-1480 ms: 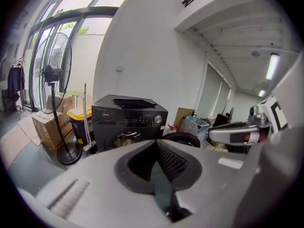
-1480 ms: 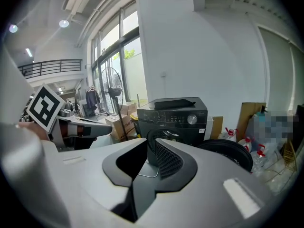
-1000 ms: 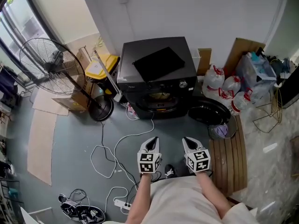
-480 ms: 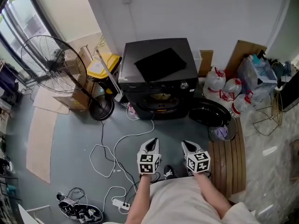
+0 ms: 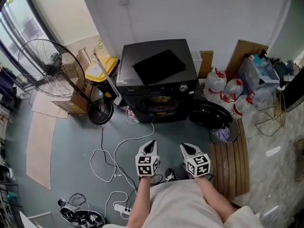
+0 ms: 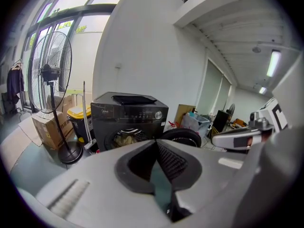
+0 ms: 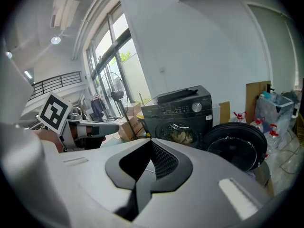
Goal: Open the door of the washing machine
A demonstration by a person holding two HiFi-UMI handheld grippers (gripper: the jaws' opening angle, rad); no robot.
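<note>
Marker-cubed grippers (image 5: 151,143) (image 5: 184,147) — shirt (image 5: 183,205) perhaps beige

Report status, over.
Left claw shut, empty; right claw shut, empty. Washing machine door already swung open, laundry inside. White cable on floor ahead.

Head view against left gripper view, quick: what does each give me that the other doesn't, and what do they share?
Head view only: the floor near the person, with the power strip and the slatted wooden board.
Left gripper view only: the ceiling light, and a close look at the left gripper, jaws together with nothing between them.
Both: the washing machine, its door already swung open, the standing fan and the yellow bin.
</note>
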